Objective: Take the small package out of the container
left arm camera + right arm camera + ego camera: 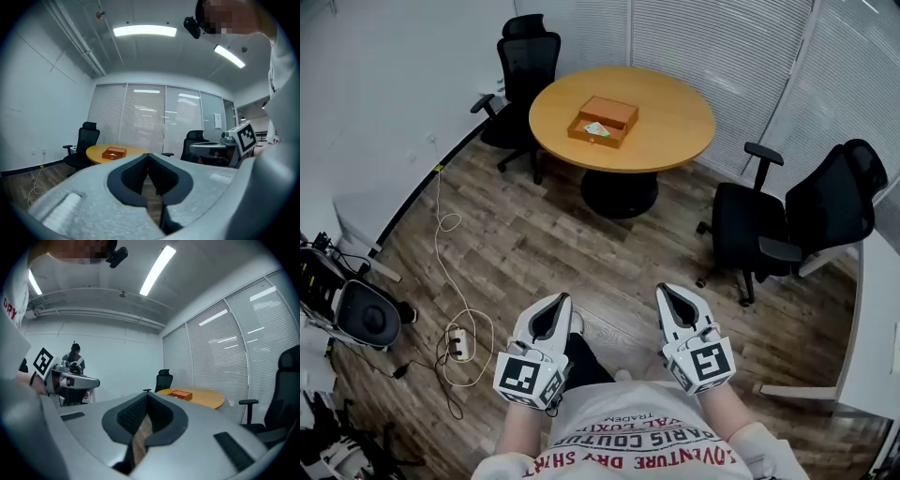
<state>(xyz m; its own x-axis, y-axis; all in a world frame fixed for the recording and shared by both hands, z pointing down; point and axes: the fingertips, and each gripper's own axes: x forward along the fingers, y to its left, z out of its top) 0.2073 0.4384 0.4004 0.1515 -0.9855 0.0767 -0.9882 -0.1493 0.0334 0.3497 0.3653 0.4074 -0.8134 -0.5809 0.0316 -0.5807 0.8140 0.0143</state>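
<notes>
The left gripper (562, 302) and right gripper (666, 294) are fully closed, nothing held. The small package (596, 128) in the container (592, 141) is judged light and flimsy; an exposed edge is best pinched.

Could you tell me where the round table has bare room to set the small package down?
The table is bare across its right half, from the wooden box to the rim. A narrower strip lies left of the box, toward the black chair. Only the box itself is occupied.

wooden container (603, 121) on round table (675, 122)
</notes>
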